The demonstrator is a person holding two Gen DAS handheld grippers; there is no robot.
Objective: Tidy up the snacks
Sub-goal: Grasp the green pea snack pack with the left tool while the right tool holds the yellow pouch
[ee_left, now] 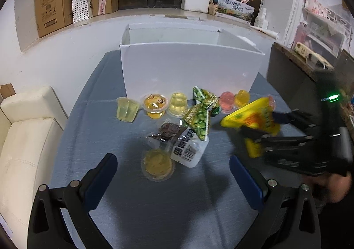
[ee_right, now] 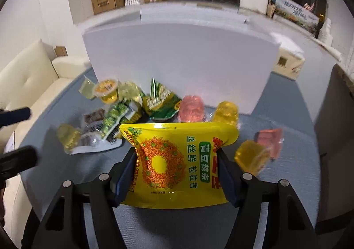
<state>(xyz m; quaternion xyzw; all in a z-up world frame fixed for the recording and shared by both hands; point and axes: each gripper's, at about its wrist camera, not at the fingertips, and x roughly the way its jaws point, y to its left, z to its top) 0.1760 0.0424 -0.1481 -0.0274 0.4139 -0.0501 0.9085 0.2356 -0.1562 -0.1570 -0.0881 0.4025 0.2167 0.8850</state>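
Note:
My right gripper [ee_right: 177,160] is shut on a large yellow snack bag [ee_right: 177,160] and holds it above the blue-grey table; it also shows in the left wrist view [ee_left: 250,118]. My left gripper [ee_left: 173,171] is open and empty, just short of a jelly cup [ee_left: 157,164] and a clear packet [ee_left: 188,149]. Green pea packets [ee_left: 199,120], a dark snack packet [ee_left: 166,133] and several jelly cups [ee_left: 154,105] lie in front of the white box [ee_left: 190,67].
A cream sofa [ee_left: 26,129] stands at the left. A dark cabinet [ee_left: 292,72] stands at the right. Cardboard boxes [ee_left: 55,1] sit on the sill behind. Two jelly cups [ee_right: 252,156] lie right of the yellow bag.

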